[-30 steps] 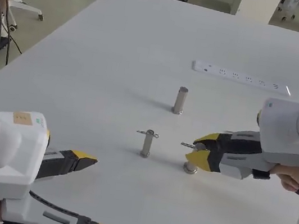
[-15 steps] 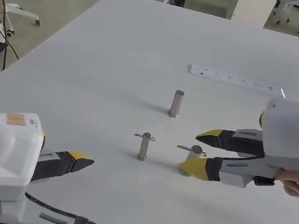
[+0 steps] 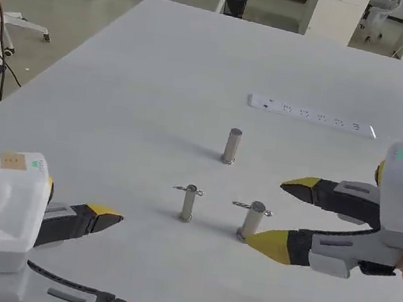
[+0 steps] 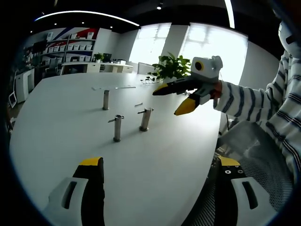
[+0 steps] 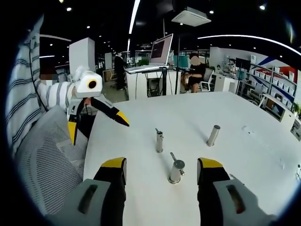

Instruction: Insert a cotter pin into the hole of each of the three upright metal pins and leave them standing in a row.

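On the table [image 3: 162, 60], two pins [image 3: 188, 204] [image 3: 252, 220] carry cotters [image 3: 187, 190], third [image 3: 231, 146] plain; left gripper [image 4: 159, 162], right gripper [image 5: 162, 162] gape empty

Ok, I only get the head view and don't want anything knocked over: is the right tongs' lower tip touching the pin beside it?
Observer: No. The left gripper view shows a gap between the right tongs and that pin.
Operator: Are they holding anything?
Observer: Nothing; the right gripper view shows both jaws apart, the pin standing between them, untouched.
Operator: And my other pair? One jaw is partly cut off here.
Observer: The left tongs are wide open, empty.
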The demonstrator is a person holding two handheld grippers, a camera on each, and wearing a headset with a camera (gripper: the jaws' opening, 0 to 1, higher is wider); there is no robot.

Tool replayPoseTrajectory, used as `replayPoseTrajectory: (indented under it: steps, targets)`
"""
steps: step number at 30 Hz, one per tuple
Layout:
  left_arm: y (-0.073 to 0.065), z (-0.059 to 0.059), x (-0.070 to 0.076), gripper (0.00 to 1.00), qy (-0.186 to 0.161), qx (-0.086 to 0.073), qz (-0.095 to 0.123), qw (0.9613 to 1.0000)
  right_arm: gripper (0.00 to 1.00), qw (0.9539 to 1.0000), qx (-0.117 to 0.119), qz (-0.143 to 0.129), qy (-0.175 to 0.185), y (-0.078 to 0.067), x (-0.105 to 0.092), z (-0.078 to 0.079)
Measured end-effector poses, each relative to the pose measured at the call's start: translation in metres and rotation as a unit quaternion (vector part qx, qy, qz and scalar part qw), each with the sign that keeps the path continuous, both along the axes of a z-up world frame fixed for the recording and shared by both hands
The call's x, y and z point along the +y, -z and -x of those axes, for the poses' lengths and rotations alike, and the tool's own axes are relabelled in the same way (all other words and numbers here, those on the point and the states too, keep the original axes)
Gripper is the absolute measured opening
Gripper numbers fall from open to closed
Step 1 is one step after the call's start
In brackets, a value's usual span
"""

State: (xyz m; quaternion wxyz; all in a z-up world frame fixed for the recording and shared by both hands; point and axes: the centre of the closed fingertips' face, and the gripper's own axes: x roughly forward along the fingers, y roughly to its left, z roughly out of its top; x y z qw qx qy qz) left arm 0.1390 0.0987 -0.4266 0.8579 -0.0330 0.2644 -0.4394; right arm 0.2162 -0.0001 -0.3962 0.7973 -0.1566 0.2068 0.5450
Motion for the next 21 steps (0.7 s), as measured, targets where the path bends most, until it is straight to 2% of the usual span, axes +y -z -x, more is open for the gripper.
replayPoseTrajectory:
  steps: [11, 16, 21]
  targets:
    - [-0.007, -0.004, 0.000, 0.98, 0.000, -0.008, 0.001, 1.0000, 0.72, 0.9997, 0.013, -0.001, 0.023, 0.000, -0.008, 0.014]
    - [-0.009, -0.006, -0.001, 0.98, 0.000, -0.011, 0.001, 0.9999, 0.76, 0.9987, 0.020, -0.016, 0.043, -0.004, -0.014, 0.018]
    - [-0.007, -0.006, -0.002, 0.98, 0.002, -0.005, 0.002, 1.0000, 0.79, 0.9978, 0.026, -0.020, 0.058, -0.006, -0.023, 0.022]
